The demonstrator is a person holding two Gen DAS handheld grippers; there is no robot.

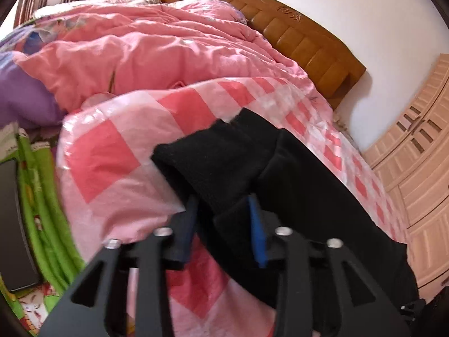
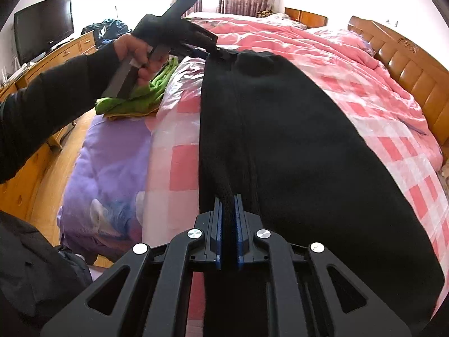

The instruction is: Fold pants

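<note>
Right gripper at 6 o'clock pinched tight on a ridge of the black pants, stretched toward 12 across the checkered quilt. Left gripper about half-open, cuff between the pads, apparently loose. Could slip free, dropping that far end crooked.

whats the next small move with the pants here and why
Probably close the left gripper on the pants before lifting. Its jaws stand apart around black cloth at the far end, while the right gripper already pinches the near edge, and the pants lie full length on the checked quilt.
</note>
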